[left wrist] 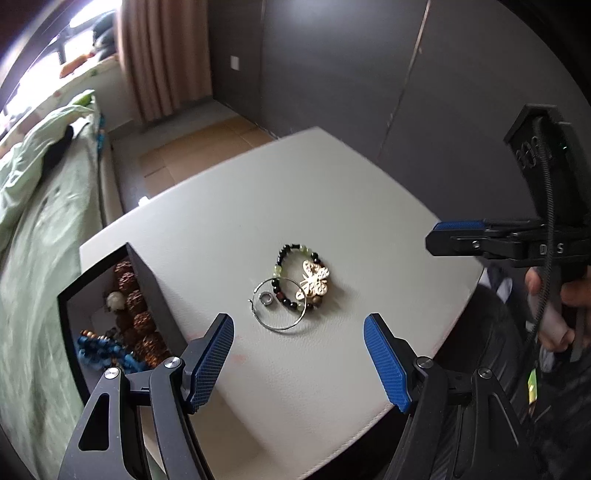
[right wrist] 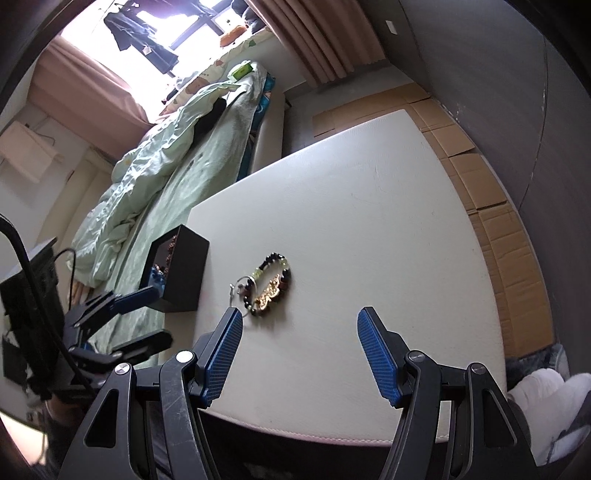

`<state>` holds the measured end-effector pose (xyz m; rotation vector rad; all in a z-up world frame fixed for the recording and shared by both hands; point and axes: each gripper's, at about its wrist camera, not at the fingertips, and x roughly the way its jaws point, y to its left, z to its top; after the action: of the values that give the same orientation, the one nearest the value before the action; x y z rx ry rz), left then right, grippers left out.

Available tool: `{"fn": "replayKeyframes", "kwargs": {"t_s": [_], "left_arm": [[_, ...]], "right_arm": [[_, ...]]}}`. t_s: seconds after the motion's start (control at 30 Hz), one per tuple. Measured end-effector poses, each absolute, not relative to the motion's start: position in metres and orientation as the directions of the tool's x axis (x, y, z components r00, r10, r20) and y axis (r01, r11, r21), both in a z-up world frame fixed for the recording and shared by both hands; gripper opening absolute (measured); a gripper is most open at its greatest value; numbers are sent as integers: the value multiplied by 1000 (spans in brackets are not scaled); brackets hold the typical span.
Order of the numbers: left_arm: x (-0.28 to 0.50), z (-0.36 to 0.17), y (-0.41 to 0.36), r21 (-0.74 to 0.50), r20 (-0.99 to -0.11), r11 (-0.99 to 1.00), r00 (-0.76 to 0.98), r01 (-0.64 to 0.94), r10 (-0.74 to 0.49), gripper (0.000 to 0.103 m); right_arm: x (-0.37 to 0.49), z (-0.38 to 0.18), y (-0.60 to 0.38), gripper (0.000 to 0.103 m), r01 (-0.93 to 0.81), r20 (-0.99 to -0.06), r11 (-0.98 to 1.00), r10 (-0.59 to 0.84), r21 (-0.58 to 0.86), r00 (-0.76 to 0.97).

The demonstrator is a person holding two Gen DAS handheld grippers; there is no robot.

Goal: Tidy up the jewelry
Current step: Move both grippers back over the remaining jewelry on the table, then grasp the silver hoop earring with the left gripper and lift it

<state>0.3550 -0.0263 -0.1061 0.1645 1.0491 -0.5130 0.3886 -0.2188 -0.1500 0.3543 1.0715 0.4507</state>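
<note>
box [left wrist: 110, 314]: near end hidden behind left claw [left wrist: 299, 363] arm, contents partly behind its wall | box from right wrist: inside too dark and small to read | right claw [left wrist: 439, 236]: one finger seen, rest cut by frame edge | small ring [left wrist: 266, 298]: detail too small | surface [right wrist: 369, 206] near edge: hidden under claw arms

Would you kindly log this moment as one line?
left gripper: open, empty | right gripper: open, empty | dark beaded bracelet, thin silver hoop: on white table | black box: holds beads

A home bedroom, bed [right wrist: 177, 155] with rumpled pale green duvet, pink curtains [left wrist: 162, 55] at a bright window [right wrist: 155, 22], cardboard sheets [right wrist: 491, 177] on the floor
</note>
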Motion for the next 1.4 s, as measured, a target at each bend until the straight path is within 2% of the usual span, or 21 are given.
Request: {"fn": "replayKeyframes", "kwargs": {"t_s": [0.23,0.33,0.47,0.53,0.63,0.7,0.83,1.27,1.33,1.4], "left_arm": [[371,-132,-44,-84,-911,822,291,563,-292,74],[379,-145,-52,-34,-934,804,268,594,-237,74],[393,-156,-52,-31,-948,794,234,607,-216,70],[398,-160,-52,-10,-955,782,227,623,-192,70],[404,-165,-54,-13,-961,766,203,643,-187,70],[406,-168,-56,-11,-964,754,193,657,-182,70],[415,-179,-63,-9,-975,732,157,681,-158,62],[429,-176,-68,6,-972,715,171,699,-160,61],[426,-175,-64,6,-969,724,183,690,-166,52],[424,-174,-59,-31,-968,735,163,677,-191,52]], "right_arm": [[385,-158,-218,65,-225,-787,873,487,432,379],[384,-163,-220,65,-226,-796,876,481,425,368],[383,-167,-228,67,-198,-795,881,472,429,380],[383,-170,-233,83,-179,-804,888,459,423,379],[383,-172,-235,93,-165,-802,886,463,434,377],[383,-174,-236,93,-158,-804,887,461,434,377],[383,-178,-235,93,-148,-815,895,445,421,372],[382,-181,-242,93,-121,-815,892,448,436,369],[382,-181,-242,93,-120,-816,893,446,434,368],[382,-181,-242,93,-117,-817,894,444,433,368]]}}
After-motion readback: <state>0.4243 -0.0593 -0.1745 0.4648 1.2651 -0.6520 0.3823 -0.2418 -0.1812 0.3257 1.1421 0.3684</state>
